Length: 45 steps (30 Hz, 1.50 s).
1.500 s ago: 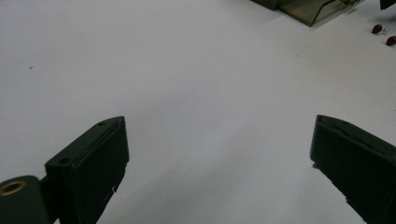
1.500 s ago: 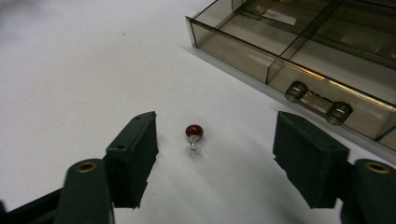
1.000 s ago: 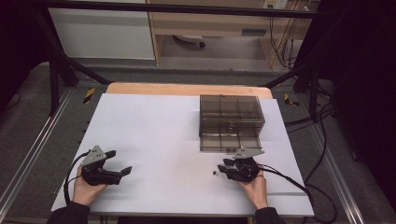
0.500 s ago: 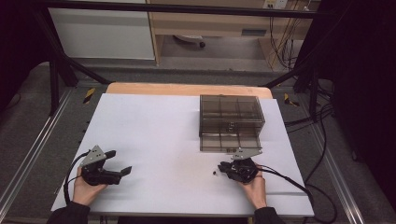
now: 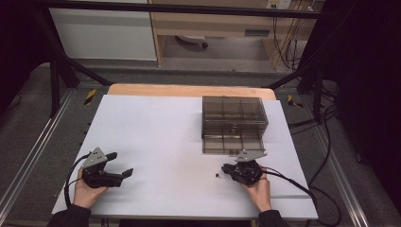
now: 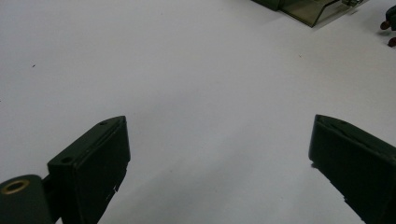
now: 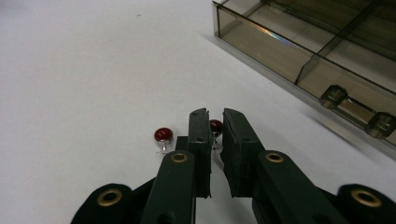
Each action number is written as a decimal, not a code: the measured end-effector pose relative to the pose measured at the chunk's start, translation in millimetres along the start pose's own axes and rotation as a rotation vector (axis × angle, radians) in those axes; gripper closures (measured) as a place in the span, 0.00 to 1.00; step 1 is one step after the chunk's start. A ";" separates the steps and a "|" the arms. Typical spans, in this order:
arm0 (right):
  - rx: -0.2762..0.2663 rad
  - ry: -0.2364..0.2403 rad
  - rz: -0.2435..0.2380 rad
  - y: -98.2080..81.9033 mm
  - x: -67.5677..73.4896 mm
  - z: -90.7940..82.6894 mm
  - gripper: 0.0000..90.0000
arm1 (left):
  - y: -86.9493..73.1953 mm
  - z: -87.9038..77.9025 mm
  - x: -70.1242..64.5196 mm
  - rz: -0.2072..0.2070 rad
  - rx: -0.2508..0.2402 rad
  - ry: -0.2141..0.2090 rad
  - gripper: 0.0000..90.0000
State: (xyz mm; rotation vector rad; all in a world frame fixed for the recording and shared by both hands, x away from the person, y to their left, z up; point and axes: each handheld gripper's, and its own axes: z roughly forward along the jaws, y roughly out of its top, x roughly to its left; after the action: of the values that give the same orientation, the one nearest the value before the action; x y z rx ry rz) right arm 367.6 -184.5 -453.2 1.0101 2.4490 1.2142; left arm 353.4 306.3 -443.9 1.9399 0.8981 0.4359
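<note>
At the lower centre of the right gripper view, the right tool [image 7: 215, 123] has its jaws nearly together around one red-headed pin [image 7: 215, 126]; whether they actually grip it I cannot tell. Such a small round head could squirt out sideways, or knock the second pin [image 7: 163, 135] just left of it. The left tool [image 6: 219, 154] rests wide apart on the table [image 5: 156, 127], while the compartment box [image 5: 234, 124] sits at upper right.

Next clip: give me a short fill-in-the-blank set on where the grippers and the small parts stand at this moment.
1. The left gripper has its jaws wide ____.
2. The right gripper has its jaws nearly closed around a ____ ball-headed pin.
3. A second pin stands on the ____ table beside it.
4. The smoky transparent compartment box has its lid ____.

Missing words: open; red; white; open
</note>
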 end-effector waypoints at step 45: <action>-0.051 -0.076 0.032 69.9 -11.8 20.9 0.92 | -1.0 1.1 0.3 0.004 0.007 -0.001 0.06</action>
State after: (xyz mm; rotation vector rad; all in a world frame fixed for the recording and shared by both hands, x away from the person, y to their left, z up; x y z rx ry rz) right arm 419.9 -150.3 -413.8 1.0655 2.3412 1.2184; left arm 353.8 306.1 -445.3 1.9486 0.8961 0.4344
